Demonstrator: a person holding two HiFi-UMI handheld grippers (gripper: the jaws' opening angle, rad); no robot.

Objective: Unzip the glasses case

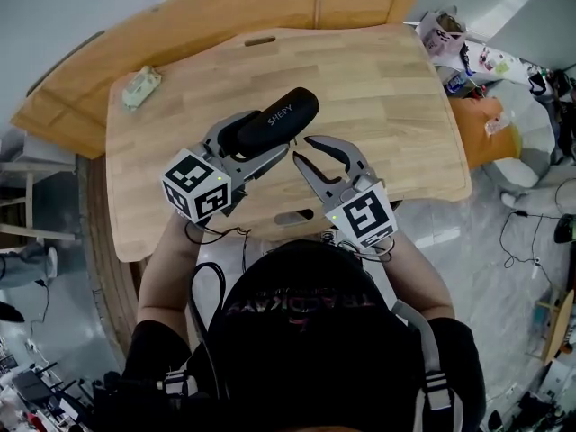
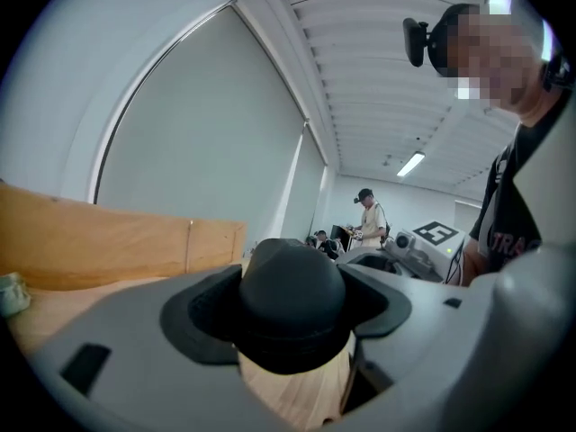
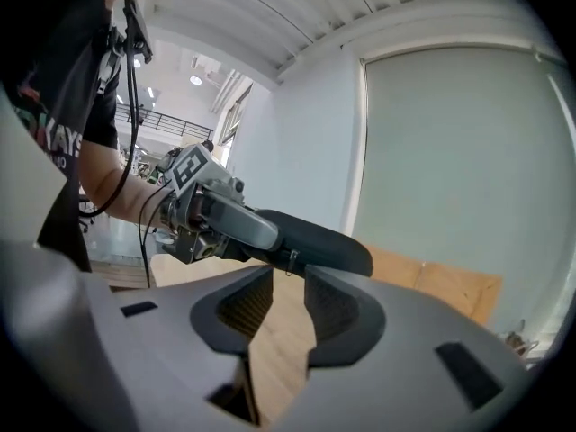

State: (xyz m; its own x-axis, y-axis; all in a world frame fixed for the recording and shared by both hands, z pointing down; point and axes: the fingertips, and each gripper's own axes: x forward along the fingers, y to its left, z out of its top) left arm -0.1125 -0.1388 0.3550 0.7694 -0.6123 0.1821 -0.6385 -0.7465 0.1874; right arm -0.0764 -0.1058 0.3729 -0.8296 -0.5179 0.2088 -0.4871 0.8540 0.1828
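I see the black oblong glasses case (image 1: 283,115) just above the middle of the head view, lying slantwise with its far end towards the upper right and white lettering on its lid. My left gripper (image 1: 247,142) has it by the near end. In the left gripper view the rounded end of the case (image 2: 292,300) fills the space between the jaws, which are closed against both its sides. The right gripper view shows the case (image 3: 315,241) held clear of the wood beneath it, with a small metal zipper pull (image 3: 290,261) hanging from its lower edge.

My right gripper (image 1: 301,149) sits right of centre in the head view, its tips just beside the case's near long side. In its own view the right gripper (image 3: 281,282) has its jaws a narrow gap apart with nothing between the ribbed pads. The zipper pull hangs just past the tips, in line with the gap.

Under both grippers is the pale wooden table (image 1: 387,88). A crumpled pale-green wad (image 1: 141,86) lies near its upper-left corner, well apart from the case. A darker wooden board (image 1: 225,7) runs behind the table along the top of the frame.
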